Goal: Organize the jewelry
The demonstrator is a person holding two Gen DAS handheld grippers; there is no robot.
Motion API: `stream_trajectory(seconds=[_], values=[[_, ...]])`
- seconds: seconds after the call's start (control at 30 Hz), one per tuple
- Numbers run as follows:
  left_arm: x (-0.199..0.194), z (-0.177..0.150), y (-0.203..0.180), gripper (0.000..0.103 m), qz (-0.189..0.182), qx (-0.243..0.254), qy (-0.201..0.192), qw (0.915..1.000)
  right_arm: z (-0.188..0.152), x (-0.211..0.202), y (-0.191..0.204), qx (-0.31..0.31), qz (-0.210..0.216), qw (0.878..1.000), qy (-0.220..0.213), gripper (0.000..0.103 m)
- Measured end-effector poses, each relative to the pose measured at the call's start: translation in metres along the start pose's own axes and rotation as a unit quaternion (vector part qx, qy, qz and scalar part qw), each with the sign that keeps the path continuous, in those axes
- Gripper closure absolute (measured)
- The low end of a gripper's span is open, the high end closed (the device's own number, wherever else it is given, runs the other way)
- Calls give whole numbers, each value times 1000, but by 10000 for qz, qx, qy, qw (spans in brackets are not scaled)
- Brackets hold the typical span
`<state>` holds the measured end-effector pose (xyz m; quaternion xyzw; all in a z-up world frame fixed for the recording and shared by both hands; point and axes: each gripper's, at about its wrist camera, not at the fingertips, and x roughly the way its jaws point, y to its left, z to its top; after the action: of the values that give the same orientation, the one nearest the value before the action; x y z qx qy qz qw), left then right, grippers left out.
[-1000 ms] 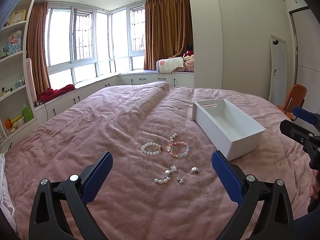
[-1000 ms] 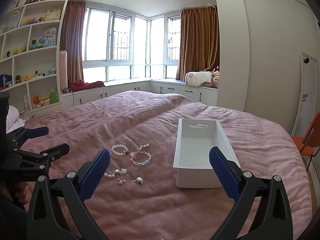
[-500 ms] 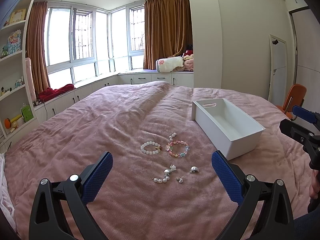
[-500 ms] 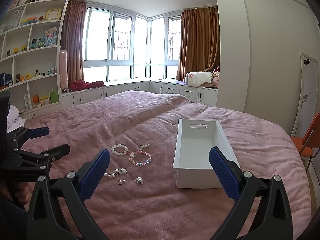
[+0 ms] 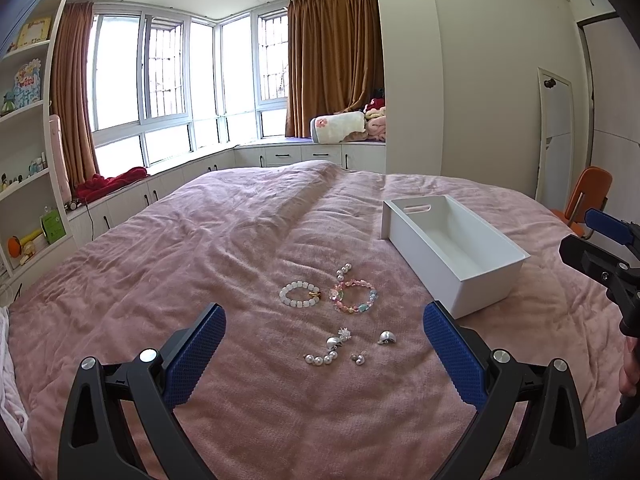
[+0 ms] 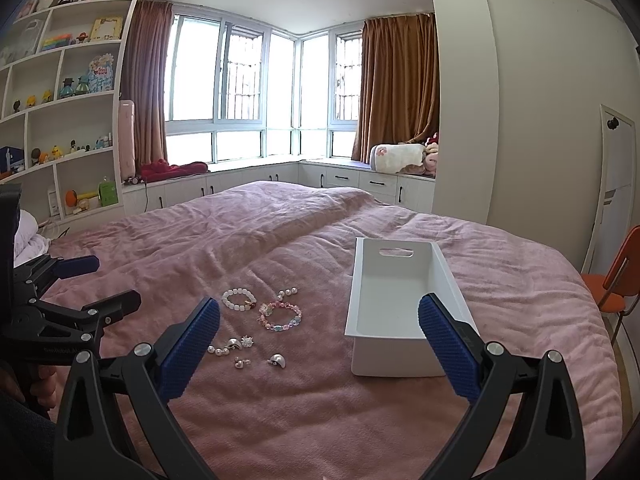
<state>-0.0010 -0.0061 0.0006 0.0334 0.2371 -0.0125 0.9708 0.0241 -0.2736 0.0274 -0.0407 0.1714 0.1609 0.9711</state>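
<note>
Bright window [image 5: 168, 80] daylight, fisheye-warped edges

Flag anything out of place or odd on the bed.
Nothing damaged. The jewelry, white bracelet, pastel bracelet, pearl pieces, lies loose on the bedspread beside the white bin, none visibly inside.

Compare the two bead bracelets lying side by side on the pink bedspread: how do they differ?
The white bracelet has plain milky, chunky beads with one small gold and dark charm; the multicolour bracelet mixes pink, blue and clear beads. The white bracelet lies farther from the white bin; the multicolour bracelet lies nearer it. Both lie flat as closed loops, untouched.
</note>
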Motion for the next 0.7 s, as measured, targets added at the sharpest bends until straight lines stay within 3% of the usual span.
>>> stream_trajectory(seconds=[0.7], values=[[8, -5, -1, 3, -37, -149, 91, 9998, 1, 9, 1, 44, 57, 10000, 45, 5]])
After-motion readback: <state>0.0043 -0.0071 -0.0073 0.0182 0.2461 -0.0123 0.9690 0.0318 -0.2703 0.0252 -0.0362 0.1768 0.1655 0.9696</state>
